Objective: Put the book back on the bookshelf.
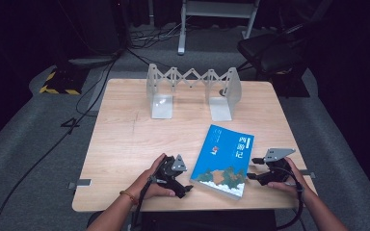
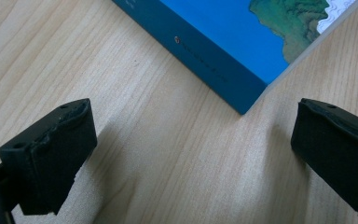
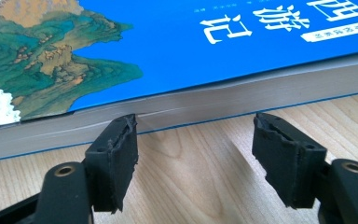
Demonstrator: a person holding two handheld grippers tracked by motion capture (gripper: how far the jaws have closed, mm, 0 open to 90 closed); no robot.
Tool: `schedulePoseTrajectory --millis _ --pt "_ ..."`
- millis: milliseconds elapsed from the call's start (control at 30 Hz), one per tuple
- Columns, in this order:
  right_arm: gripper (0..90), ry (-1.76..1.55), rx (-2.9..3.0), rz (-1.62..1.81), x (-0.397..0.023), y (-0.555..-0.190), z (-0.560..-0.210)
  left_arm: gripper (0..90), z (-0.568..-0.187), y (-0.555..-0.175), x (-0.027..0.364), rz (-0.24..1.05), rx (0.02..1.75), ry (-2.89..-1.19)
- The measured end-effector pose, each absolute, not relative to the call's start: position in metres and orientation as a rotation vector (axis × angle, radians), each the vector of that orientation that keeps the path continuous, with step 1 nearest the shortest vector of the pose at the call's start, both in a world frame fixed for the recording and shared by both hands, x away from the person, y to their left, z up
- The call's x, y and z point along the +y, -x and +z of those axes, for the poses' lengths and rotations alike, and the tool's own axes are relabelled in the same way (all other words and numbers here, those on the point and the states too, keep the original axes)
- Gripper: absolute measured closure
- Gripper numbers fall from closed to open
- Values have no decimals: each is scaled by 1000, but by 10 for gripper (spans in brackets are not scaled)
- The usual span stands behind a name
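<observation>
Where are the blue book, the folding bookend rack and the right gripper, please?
blue book (image 1: 226,154), high view, cover centre.
folding bookend rack (image 1: 161,89), high view, left end plate.
right gripper (image 3: 193,154), right gripper view, midway between fingertips.

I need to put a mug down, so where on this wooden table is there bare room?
The wooden table is bare across its whole left half, from the white folding book stand at the far edge down to the left gripper. It is crowded at the near right, where the blue book lies between that and the right gripper.
</observation>
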State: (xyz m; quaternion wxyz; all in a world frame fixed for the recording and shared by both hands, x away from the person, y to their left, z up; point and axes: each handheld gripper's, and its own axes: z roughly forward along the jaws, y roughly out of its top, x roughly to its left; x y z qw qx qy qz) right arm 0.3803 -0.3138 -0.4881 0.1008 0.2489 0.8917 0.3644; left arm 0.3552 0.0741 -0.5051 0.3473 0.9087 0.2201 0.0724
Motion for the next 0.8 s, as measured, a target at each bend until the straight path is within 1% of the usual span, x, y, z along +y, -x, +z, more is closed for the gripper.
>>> schedulePoseTrajectory --millis 133,433,600,667,700,733,800 --pt "351 -700 2642 1041 -311 -378 -488 6 -505 -356 74 189 564 -2363" --pt "353 -668 2651 1026 -308 -375 -487 7 -505 -356 75 189 565 -2361" --pt "365 -723 2618 1153 -312 -376 -478 8 -505 -356 75 189 559 -2363" --pt "370 -712 2622 1129 -310 -375 -477 11 -504 -356 75 190 555 -2367" --pt "376 -713 2621 1133 -309 -374 -478 24 -503 -356 76 191 558 -2368" --pt "377 -705 2627 1132 -308 -374 -478 65 -501 -356 77 199 566 -2366" --pt "380 -708 2620 1140 -307 -373 -477 202 -498 -355 78 195 585 -2345"
